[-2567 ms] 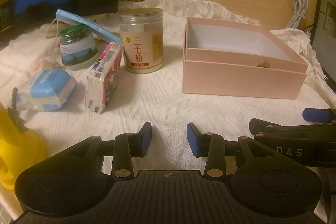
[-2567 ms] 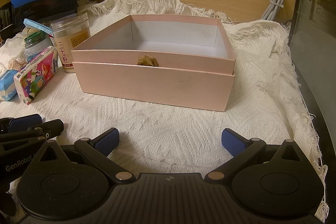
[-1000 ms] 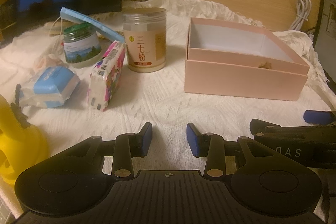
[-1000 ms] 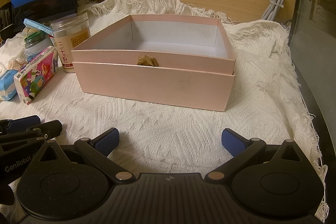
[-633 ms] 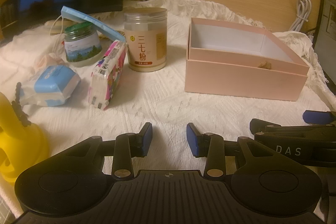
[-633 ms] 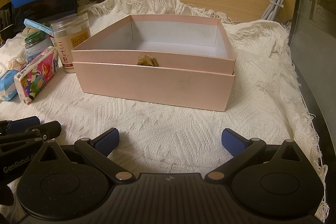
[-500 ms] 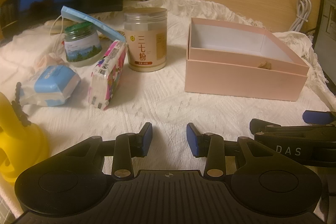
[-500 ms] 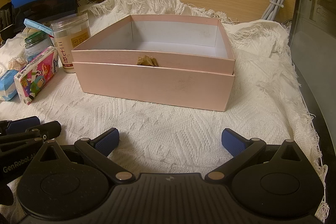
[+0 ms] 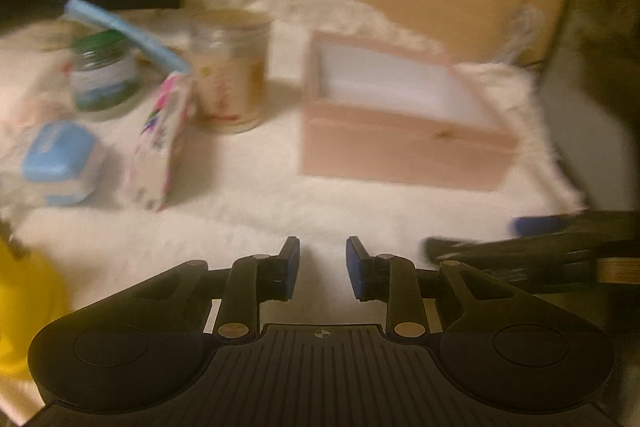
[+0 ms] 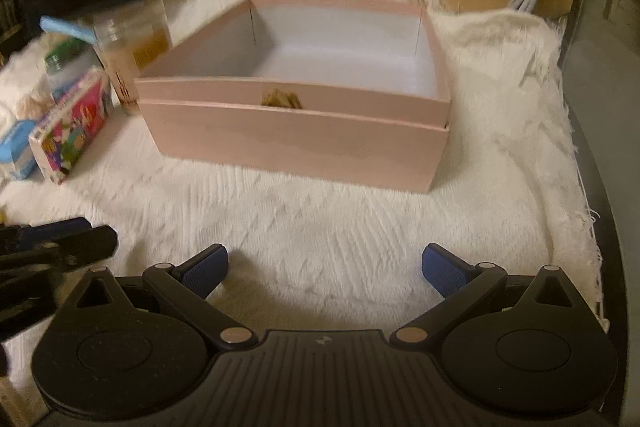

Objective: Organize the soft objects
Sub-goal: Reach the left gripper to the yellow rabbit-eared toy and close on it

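An open pink box (image 10: 296,139) with a white inside sits on the white cloth; it also shows in the left wrist view (image 9: 400,151). A colourful tissue pack (image 9: 160,143) stands on edge left of it and shows in the right wrist view (image 10: 70,131). A blue-and-white soft pack (image 9: 56,163) lies further left. My left gripper (image 9: 322,267) is partly open and empty, low over the cloth. My right gripper (image 10: 322,267) is wide open and empty in front of the box.
A tall clear jar (image 9: 230,71) and a green-lidded jar (image 9: 102,75) stand behind the packs, with a light blue flat piece (image 9: 128,35) leaning on them. A yellow object (image 9: 24,303) is at the lower left. A monitor stands at the back left.
Both views are now motion-blurred. Both grippers have risen and pulled back a little; the box and packs look smaller and lower. The jaws' openings are unchanged.
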The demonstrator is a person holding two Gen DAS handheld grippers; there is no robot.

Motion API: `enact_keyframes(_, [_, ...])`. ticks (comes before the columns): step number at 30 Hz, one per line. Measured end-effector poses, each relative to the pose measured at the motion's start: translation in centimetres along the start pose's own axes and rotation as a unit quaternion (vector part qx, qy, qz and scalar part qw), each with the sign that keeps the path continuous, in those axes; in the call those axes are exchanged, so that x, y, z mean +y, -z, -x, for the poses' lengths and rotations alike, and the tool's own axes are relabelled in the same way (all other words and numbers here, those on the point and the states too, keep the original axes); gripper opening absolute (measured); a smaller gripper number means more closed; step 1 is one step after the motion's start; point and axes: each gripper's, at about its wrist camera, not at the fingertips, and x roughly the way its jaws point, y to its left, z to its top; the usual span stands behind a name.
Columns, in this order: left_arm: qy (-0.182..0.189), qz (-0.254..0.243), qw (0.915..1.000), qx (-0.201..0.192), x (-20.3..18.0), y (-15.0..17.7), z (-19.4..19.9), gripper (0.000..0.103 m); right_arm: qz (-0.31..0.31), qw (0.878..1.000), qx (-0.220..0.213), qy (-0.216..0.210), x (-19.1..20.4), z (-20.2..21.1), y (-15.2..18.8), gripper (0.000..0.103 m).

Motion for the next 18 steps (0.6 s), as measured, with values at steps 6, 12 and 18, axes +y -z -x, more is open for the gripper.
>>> enact_keyframes(6, [0.065, -0.02, 0.9949, -0.074, 1.9, -3.8, 7.0, 0.03, 0.0, 1.0, 0.0, 0.004, 0.3, 0.0, 0.6, 0.103])
enact_keyframes(12, [0.03, -0.003, 0.9896, -0.141, 9.1, -6.1, 13.5, 0.03, 0.013, 1.0, 0.016, -0.004, 1.0, 0.2, -0.5, 0.1])
enact_keyframes(18, [-0.04, 0.094, 0.9834, -0.149, 18.7, -5.4, 16.5, 0.028, 0.065, 0.997, -0.048, -0.007, 6.1, 3.0, -1.9, 0.1])
